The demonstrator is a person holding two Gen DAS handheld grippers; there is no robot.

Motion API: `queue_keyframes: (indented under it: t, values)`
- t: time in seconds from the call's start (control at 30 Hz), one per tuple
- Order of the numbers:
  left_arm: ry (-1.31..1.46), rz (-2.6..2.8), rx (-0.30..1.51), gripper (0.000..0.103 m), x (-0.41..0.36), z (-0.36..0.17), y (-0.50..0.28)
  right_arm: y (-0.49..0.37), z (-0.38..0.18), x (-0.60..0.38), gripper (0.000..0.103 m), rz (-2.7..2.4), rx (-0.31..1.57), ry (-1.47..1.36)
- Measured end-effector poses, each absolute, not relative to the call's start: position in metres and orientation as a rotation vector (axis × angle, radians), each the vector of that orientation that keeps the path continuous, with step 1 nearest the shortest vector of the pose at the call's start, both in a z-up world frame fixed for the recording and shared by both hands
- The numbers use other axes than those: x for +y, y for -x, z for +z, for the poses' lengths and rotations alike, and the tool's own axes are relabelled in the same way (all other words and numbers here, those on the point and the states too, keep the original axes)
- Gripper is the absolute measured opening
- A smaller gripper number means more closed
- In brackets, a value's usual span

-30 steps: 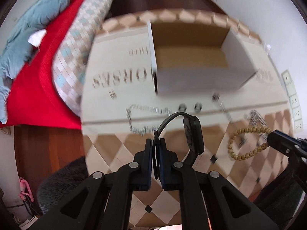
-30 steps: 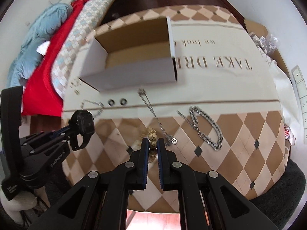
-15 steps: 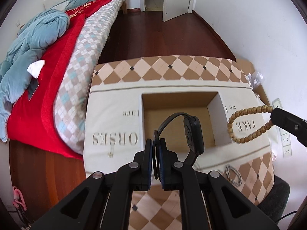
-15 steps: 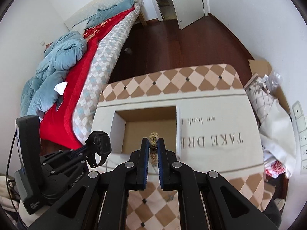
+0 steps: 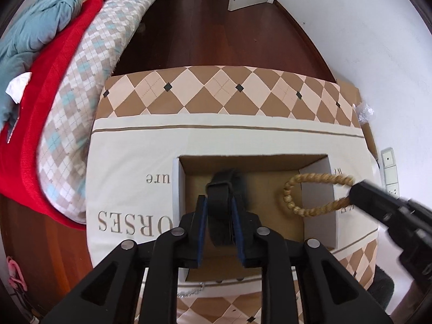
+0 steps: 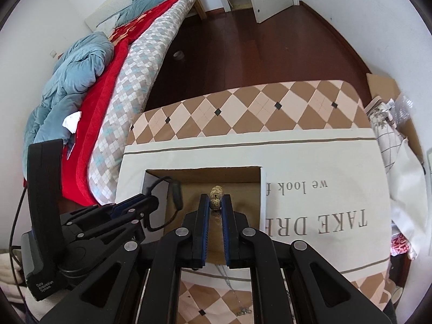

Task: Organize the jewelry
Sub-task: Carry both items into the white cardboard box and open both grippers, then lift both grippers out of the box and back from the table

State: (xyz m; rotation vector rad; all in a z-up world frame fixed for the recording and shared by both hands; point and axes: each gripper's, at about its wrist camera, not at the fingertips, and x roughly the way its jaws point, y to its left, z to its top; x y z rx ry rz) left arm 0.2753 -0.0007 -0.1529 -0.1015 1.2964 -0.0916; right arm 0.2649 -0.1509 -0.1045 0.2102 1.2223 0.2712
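Note:
An open cardboard box [image 5: 318, 210] with white outer walls sits on the table; it also shows in the right wrist view [image 6: 263, 189]. My left gripper [image 5: 219, 210] is over the box with its jaws parted wide, and the black watch [image 5: 222, 189] sits blurred between them, seeming to slip free. The watch also shows in the right wrist view [image 6: 175, 191]. My right gripper [image 6: 215, 205] is shut on a wooden bead bracelet [image 6: 216, 197], which hangs over the box's right side in the left wrist view [image 5: 302, 194].
The table has a checked and cream cloth [image 5: 216, 135]. Silver chains lie near the table's front edge [image 5: 189, 293] [image 6: 243, 309]. A bed [image 5: 67, 81] stands to the left. Bags and cardboard [image 6: 391, 135] lie to the right by the wall.
Both grippers moved forward and down over the box. My left gripper's jaws have parted and the watch is coming loose. The bracelet now hangs over the box.

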Motion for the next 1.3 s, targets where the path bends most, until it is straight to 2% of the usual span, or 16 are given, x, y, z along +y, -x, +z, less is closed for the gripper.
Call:
queue_keyframes:
  t: [0.03, 0.1, 0.13, 0.17, 0.2, 0.23, 0.27, 0.33, 0.37, 0.4, 0.43, 0.5, 0.6, 0.93, 1.3]
  values:
    - [0.11, -0.089, 1.301, 0.018, 0.0, -0.154, -0.277, -0.268, -0.111, -0.153, 0.01, 0.268, 1.244, -0.23]
    - [0.124, -0.088, 1.306, 0.032, 0.002, -0.154, -0.28, -0.272, -0.123, -0.157, 0.015, 0.263, 1.293, -0.251]
    - [0.123, -0.084, 1.297, 0.038, 0.003, -0.152, -0.279, -0.273, -0.126, -0.158, 0.028, 0.259, 1.306, -0.253]
    - [0.123, -0.082, 1.281, 0.053, 0.004, -0.15, -0.278, -0.272, -0.128, -0.161, 0.038, 0.25, 1.311, -0.256]
    - [0.125, -0.073, 1.263, 0.066, 0.006, -0.146, -0.276, -0.27, -0.129, -0.163, 0.055, 0.245, 1.307, -0.26]
    - [0.124, -0.067, 1.25, 0.068, 0.008, -0.144, -0.275, -0.267, -0.128, -0.165, 0.061, 0.236, 1.299, -0.255]
    - [0.118, -0.061, 1.237, 0.069, 0.009, -0.141, -0.273, -0.265, -0.127, -0.166, 0.061, 0.228, 1.29, -0.243]
    - [0.087, -0.022, 1.209, 0.08, 0.011, -0.136, -0.267, -0.257, -0.122, -0.165, 0.064, 0.193, 1.265, -0.188]
    - [0.071, -0.007, 1.196, 0.095, 0.012, -0.134, -0.264, -0.254, -0.121, -0.164, 0.066, 0.178, 1.256, -0.163]
    - [0.054, 0.011, 1.182, 0.102, 0.013, -0.133, -0.26, -0.25, -0.12, -0.162, 0.075, 0.149, 1.244, -0.115]
    - [0.034, 0.035, 1.167, 0.102, 0.014, -0.131, -0.255, -0.245, -0.12, -0.159, 0.086, 0.112, 1.235, -0.063]
    - [0.003, 0.069, 1.147, 0.102, 0.015, -0.132, -0.246, -0.238, -0.121, -0.154, 0.095, 0.061, 1.212, 0.011]
    - [-0.032, 0.101, 1.134, 0.102, 0.016, -0.136, -0.233, -0.228, -0.13, -0.149, 0.103, 0.019, 1.202, 0.073]
    - [-0.051, 0.124, 1.133, 0.103, 0.022, -0.141, -0.206, -0.207, -0.135, -0.141, 0.103, -0.031, 1.165, 0.098]
    - [-0.046, 0.157, 1.049, 0.102, 0.033, -0.109, -0.171, -0.181, -0.108, -0.139, 0.103, -0.03, 1.107, 0.079]
